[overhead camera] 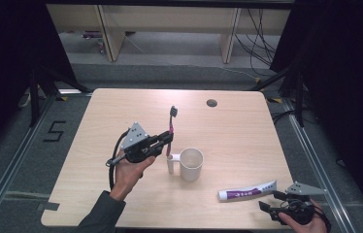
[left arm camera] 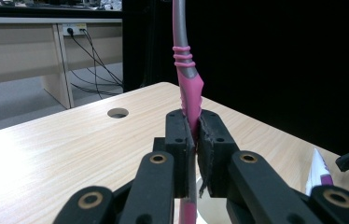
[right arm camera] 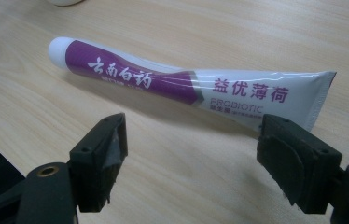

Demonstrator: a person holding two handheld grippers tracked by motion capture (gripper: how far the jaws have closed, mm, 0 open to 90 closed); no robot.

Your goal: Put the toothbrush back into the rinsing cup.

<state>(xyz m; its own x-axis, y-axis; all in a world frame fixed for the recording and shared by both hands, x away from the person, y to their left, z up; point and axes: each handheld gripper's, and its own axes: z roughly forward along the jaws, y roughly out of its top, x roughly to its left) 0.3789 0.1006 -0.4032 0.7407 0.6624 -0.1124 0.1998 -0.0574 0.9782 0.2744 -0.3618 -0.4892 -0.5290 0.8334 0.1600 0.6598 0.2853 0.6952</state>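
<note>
My left gripper [overhead camera: 169, 139] is shut on a pink and grey toothbrush [overhead camera: 172, 121], held upright with its dark bristle head at the top, just left of a white mug [overhead camera: 191, 164]. In the left gripper view the pads [left arm camera: 182, 140] clamp the pink handle of the toothbrush [left arm camera: 187, 88]. A white and purple toothpaste tube [overhead camera: 247, 191] lies flat near the table's front right. My right gripper [overhead camera: 272, 200] stands open just in front of the tube, nothing between its jaws. In the right gripper view the tube [right arm camera: 186, 86] lies beyond the spread pads [right arm camera: 105, 154].
The wooden table [overhead camera: 121, 111] has a round cable hole [overhead camera: 212, 103] at the back. The mug's handle [overhead camera: 171, 163] points left, under the left gripper. Dark curtains stand at both sides, and desks with cables behind the table.
</note>
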